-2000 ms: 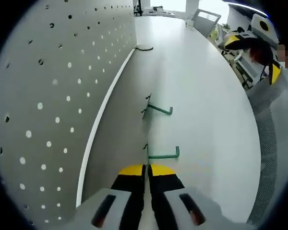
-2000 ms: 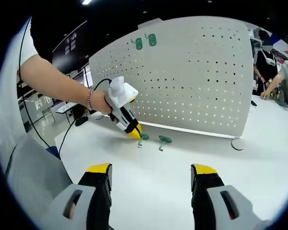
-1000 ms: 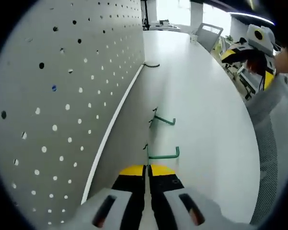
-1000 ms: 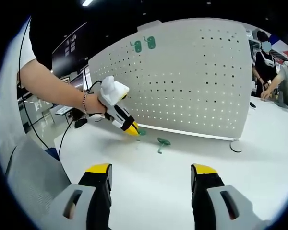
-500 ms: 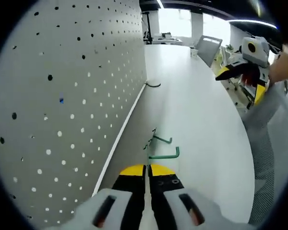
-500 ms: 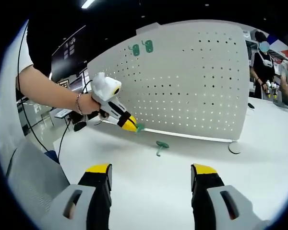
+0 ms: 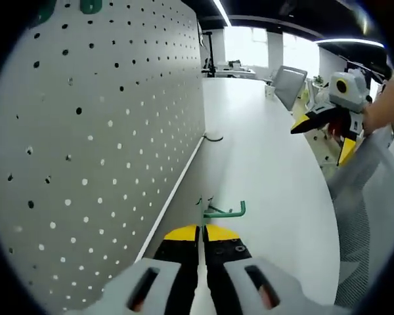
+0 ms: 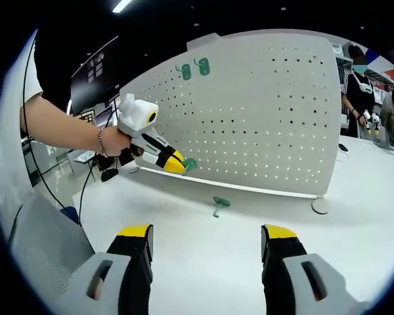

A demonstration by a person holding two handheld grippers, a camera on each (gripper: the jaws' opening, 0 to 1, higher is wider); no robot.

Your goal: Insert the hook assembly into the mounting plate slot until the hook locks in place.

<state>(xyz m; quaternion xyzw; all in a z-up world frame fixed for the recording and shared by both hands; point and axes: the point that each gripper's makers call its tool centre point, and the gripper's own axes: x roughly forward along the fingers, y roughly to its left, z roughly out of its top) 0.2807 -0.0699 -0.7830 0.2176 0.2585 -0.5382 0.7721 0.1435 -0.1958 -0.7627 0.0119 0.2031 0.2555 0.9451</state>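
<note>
The left gripper [image 7: 201,237], jaws clenched on 1 green hook [image 7: 223,211], carries what looks light, stiff and thin, best pinched by its backplate; the right gripper [image 8: 207,246] stands released.

Matt grey perforated pegboard [image 8: 262,111], smooth white table [image 8: 203,249], glossy green plastic-looking hook [image 7: 224,211].

Lighting even, bright, from ceiling strips [image 7: 221,11] + windows [image 7: 240,44] at far end, blown out. Tabletop [image 8: 249,236] near-white w/ faint shadows. Heavy fisheye bend at edges; pegboard [image 7: 85,144] close-up soft. Centre sharp in both views.
</note>
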